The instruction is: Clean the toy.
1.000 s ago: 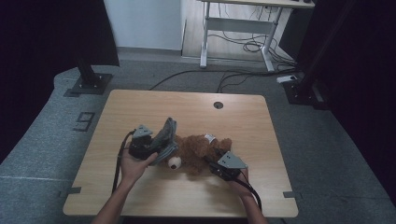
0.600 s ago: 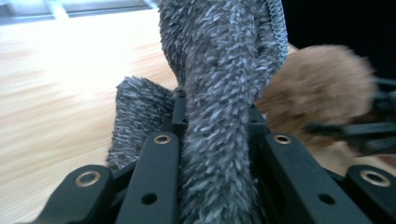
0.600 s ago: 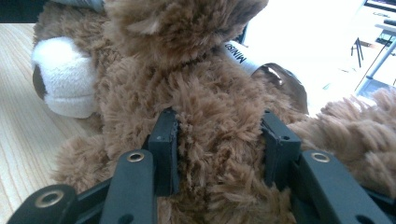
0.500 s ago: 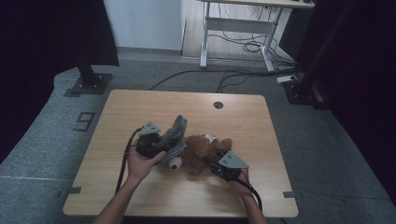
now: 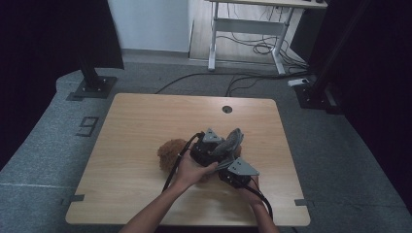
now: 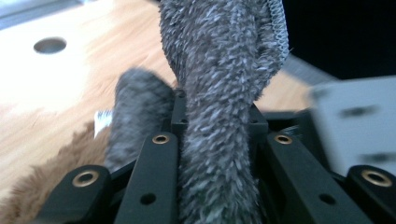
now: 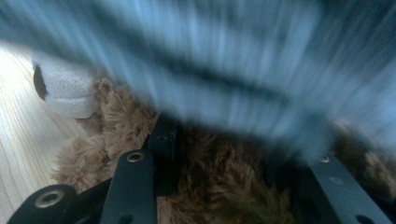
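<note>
A brown teddy bear (image 5: 171, 151) lies on the wooden table (image 5: 141, 121), partly hidden under both grippers. My left gripper (image 5: 221, 150) is held over the bear, shut on a grey fuzzy cloth (image 5: 231, 140) that sticks up to the right. In the left gripper view that cloth (image 6: 219, 70) runs up between the jaws of the left gripper (image 6: 217, 126). Just in front of it sits my right gripper (image 5: 229, 173). In its own view the right gripper (image 7: 233, 154) has brown bear fur (image 7: 219, 186) between its jaws, the white snout (image 7: 65, 93) at left and a grey blur above.
A round cable hole (image 5: 227, 108) sits near the table's far edge. Beyond the table stand a black stand base (image 5: 92, 87) at left, a white desk frame (image 5: 243, 34) with loose cables, and another black base (image 5: 316, 94) at right.
My left gripper has carried the grey cloth to the right, from the bear's left side across it to just above the right gripper. The right gripper has hardly moved.
</note>
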The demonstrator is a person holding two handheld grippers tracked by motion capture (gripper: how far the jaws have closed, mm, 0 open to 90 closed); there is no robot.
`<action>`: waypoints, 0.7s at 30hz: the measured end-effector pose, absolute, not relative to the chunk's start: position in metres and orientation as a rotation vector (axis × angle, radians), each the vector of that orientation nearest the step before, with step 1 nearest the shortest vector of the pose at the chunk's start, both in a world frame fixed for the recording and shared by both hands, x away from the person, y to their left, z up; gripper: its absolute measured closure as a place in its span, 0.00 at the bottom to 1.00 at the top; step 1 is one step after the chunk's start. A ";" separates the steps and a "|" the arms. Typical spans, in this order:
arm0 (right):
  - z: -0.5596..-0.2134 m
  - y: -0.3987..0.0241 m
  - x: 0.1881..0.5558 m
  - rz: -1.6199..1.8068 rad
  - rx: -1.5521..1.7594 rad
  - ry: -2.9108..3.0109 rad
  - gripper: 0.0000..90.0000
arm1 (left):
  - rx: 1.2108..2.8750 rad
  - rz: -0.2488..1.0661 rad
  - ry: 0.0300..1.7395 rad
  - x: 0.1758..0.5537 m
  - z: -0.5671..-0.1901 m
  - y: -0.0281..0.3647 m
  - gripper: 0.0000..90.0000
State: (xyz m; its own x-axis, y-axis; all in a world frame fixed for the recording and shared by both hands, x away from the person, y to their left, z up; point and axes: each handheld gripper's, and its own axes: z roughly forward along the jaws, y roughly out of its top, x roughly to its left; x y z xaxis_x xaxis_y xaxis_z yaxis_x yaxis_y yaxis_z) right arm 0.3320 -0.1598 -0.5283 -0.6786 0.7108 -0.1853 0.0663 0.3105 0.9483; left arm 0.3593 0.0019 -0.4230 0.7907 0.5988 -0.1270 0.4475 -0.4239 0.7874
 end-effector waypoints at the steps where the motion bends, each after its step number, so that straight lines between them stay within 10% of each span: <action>1: -0.528 -0.160 0.332 1.394 0.690 1.986 0.62 | 2.097 0.223 0.789 0.361 -0.427 0.004 0.82; 21: -0.530 -0.159 0.333 1.394 0.698 1.980 0.64 | 2.027 0.404 0.955 0.364 -0.423 0.105 0.82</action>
